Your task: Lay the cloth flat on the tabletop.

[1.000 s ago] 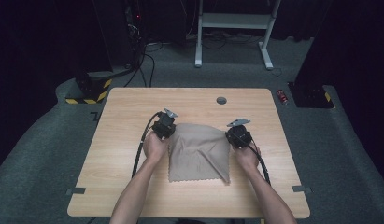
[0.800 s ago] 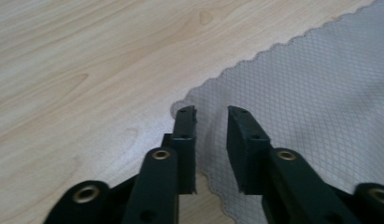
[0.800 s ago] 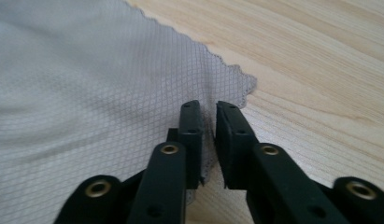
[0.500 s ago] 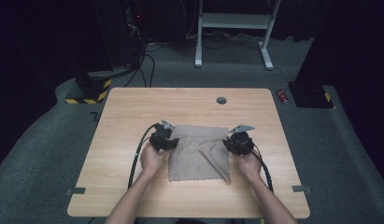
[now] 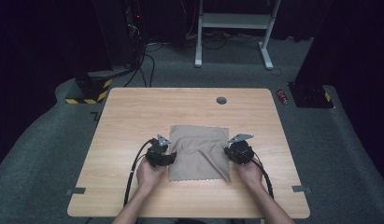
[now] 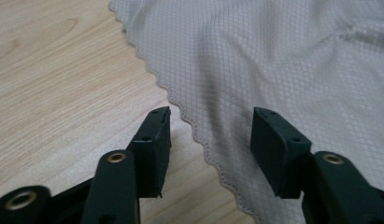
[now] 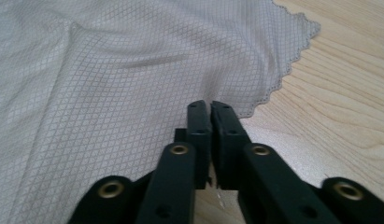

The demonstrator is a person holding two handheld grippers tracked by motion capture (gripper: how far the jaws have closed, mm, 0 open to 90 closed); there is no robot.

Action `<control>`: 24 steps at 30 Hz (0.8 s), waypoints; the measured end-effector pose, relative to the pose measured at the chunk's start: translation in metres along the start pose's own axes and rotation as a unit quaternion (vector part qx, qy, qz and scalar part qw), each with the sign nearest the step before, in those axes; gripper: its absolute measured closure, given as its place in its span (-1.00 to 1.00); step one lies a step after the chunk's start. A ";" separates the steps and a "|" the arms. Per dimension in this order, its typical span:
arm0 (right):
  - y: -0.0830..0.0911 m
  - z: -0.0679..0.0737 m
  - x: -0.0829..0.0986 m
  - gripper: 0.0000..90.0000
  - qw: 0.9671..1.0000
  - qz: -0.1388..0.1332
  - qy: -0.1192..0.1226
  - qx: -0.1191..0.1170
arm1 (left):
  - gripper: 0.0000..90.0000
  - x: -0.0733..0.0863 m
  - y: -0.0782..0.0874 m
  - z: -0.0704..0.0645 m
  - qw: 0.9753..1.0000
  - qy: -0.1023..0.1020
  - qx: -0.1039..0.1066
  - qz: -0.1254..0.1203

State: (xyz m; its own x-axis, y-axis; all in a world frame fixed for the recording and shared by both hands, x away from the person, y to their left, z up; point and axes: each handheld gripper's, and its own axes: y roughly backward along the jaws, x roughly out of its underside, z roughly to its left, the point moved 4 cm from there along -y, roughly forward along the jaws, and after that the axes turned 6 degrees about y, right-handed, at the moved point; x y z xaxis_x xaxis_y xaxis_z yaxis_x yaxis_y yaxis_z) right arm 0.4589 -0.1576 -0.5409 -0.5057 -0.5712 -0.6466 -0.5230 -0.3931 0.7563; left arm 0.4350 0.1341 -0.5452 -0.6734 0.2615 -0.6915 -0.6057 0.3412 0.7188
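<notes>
Now right gripper (image 5: 238, 152) pinches the cloth's (image 5: 199, 151) right edge; left gripper (image 5: 160, 153) straddles the left edge, jaws apart; next, close.

Place: a lab or recording room is showing here, dark and closed in.
Table: a plain wooden table (image 5: 133, 121) is standing alone on grey carpet (image 5: 49, 154), with tape marks (image 5: 74, 191) lying by its near corners.
Surroundings: black curtains are hanging along the sides, and cables (image 5: 145, 60) are trailing past the far left corner.
Equipment: a yellow-and-black striped base (image 5: 87, 93) is sitting there, and a white metal frame (image 5: 234, 28) is standing beyond the far edge.
</notes>
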 end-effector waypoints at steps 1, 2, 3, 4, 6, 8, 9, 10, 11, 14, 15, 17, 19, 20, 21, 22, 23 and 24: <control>0.000 0.000 0.000 0.97 1.000 0.000 0.000 0.000 | 0.05 0.000 0.000 0.000 1.000 0.000 0.000 0.000; 0.000 0.000 0.000 0.99 1.000 0.000 -0.002 -0.001 | 0.04 0.002 0.000 0.001 1.000 0.002 0.003 -0.010; 0.000 0.000 0.000 0.99 1.000 0.000 -0.002 -0.001 | 0.03 0.002 0.000 0.001 1.000 0.002 0.003 -0.010; 0.000 -0.001 0.000 0.99 1.000 0.000 0.001 -0.001 | 0.03 0.004 0.000 0.001 1.000 0.001 0.003 -0.018; 0.001 -0.005 -0.002 1.00 1.000 0.005 0.004 0.012 | 0.01 0.008 0.000 0.002 0.999 0.000 0.007 -0.038; 0.003 -0.012 -0.006 1.00 1.000 0.004 -0.004 0.020 | 0.00 0.011 0.001 0.003 0.999 0.001 0.007 -0.048; 0.003 -0.015 -0.008 1.00 1.000 0.003 -0.005 0.024 | 0.00 0.011 0.001 0.003 0.999 0.000 0.006 -0.048; 0.003 -0.017 -0.010 0.99 1.000 0.003 -0.007 0.026 | 0.00 0.011 0.001 0.003 0.999 0.001 0.006 -0.048; 0.003 -0.017 -0.010 0.99 1.000 0.003 -0.007 0.026 | -0.01 0.011 0.001 0.003 0.999 0.001 0.006 -0.048; -0.003 -0.020 -0.015 0.97 0.999 0.020 0.000 0.031 | -0.02 0.011 0.001 0.003 0.999 0.001 0.005 -0.047; -0.003 -0.020 -0.015 0.97 0.999 0.020 0.000 0.031 | -0.02 0.011 0.001 0.003 0.999 0.002 0.004 -0.047; -0.005 -0.021 -0.012 0.83 0.999 0.025 -0.008 0.029 | -0.02 0.010 0.002 0.003 0.999 0.003 0.002 -0.044; 0.002 -0.021 -0.010 0.81 0.999 0.016 -0.016 0.025 | 0.00 0.011 0.004 0.002 0.999 0.007 0.001 -0.036; 0.007 -0.019 -0.009 0.79 1.000 0.007 -0.020 0.022 | 0.01 0.014 0.009 0.000 0.999 0.001 0.001 -0.034; 0.007 -0.019 -0.009 0.79 1.000 0.007 -0.020 0.022 | 0.01 0.014 0.009 0.000 0.999 0.001 0.001 -0.034; 0.018 -0.015 -0.004 0.77 1.000 -0.007 -0.018 0.016 | 0.02 0.015 0.013 -0.003 0.999 -0.002 0.004 -0.035; 0.024 -0.011 -0.001 0.76 1.000 -0.014 -0.018 0.014 | 0.02 0.018 0.024 -0.008 0.999 -0.013 0.012 -0.037; 0.030 -0.008 0.004 0.76 1.000 -0.019 -0.015 0.009 | 0.04 0.021 0.029 -0.012 0.999 -0.016 0.018 -0.041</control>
State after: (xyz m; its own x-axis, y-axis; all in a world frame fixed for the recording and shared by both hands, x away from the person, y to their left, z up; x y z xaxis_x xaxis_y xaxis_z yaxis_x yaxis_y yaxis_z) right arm 0.4468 -0.1768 -0.5201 -0.5048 -0.5338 -0.6783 -0.5550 -0.4012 0.7287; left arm 0.3982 0.1390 -0.5376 -0.6079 0.2600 -0.7502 -0.6420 0.3949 0.6572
